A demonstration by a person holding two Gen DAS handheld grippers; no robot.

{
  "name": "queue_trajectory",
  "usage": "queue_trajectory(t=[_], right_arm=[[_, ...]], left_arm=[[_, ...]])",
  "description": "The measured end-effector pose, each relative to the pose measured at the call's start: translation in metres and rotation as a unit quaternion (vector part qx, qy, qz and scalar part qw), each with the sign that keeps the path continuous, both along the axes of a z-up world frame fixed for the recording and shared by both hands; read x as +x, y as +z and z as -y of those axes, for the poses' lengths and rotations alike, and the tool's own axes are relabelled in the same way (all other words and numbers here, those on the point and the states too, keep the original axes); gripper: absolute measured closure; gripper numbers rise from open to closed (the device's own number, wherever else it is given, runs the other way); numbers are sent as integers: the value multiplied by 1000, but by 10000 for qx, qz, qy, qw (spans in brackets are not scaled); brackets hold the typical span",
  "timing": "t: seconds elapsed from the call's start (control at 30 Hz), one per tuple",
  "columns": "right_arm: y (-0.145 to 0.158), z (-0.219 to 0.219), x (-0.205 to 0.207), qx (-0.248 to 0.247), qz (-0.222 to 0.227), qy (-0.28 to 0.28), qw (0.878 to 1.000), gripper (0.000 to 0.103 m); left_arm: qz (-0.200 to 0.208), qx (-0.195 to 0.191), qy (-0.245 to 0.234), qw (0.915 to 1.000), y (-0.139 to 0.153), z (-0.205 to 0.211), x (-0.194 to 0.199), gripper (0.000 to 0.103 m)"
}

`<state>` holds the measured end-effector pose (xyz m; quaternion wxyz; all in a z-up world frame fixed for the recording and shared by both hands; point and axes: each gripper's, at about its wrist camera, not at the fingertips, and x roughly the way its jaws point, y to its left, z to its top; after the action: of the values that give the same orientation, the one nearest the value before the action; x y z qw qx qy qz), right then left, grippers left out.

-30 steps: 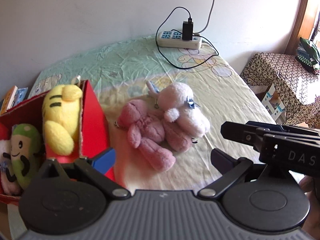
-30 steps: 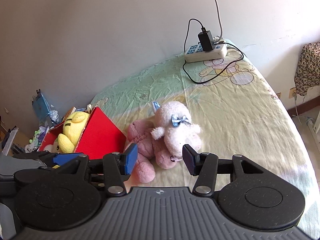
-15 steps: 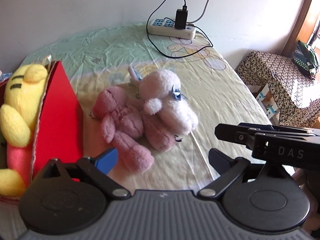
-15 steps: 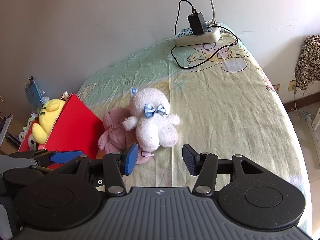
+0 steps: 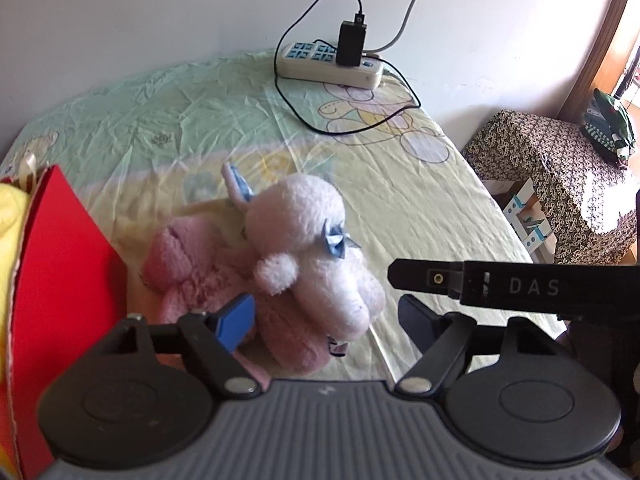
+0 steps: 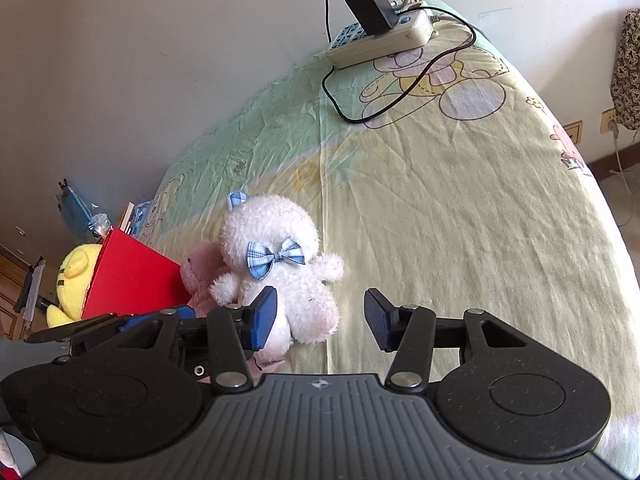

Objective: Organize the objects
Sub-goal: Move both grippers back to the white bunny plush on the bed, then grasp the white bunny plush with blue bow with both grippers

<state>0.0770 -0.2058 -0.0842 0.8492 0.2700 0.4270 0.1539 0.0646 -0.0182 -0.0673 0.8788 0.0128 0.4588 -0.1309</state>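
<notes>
Left wrist view shows the left gripper [image 5: 326, 320], jaws just narrowed yet spread and pinching nothing, closing on the fluffy white plush bear [image 5: 312, 248] beside the red cardboard box [image 5: 60, 264] at 9 o'clock, suggesting a pickup is imminent.

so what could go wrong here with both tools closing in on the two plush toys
1. The white plush lies on top of the pink plush, so the left tool, whose jaws have just been closing around them, may catch both or drag the wrong one.
2. The right tool sits close beside the left; they could bump.
3. The red box already holds a yellow plush, so room looks tight.
</notes>
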Motion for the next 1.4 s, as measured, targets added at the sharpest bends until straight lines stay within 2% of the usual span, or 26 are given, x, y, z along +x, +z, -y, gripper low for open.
queue_trajectory(t=[0.33,0.57,0.7,0.8,1.1,1.4], right_arm=[[-27,-2,32,729,-368,164,9965,51],[-33,-15,47,989,-343,451,9935,50],[-37,-18,52,1152,-351,540,9912,49],[-39,-17,53,1277,-400,565,9894,56],[-19,-11,29,1021,-221,696,9921,59],[-4,7,-27,562,-199,463,9971,59]], left_arm=[[-364,-200,-4,9991,-20,-1,32,36],[-316,-128,-143,9993,-27,-1,42,34],[-352,-212,-114,9991,-29,-6,49,30],[-363,-216,-123,9990,-31,-6,51,29],[-343,-281,-335,9985,-22,6,34,29],[-417,-458,-864,9943,-17,34,-11,29]])
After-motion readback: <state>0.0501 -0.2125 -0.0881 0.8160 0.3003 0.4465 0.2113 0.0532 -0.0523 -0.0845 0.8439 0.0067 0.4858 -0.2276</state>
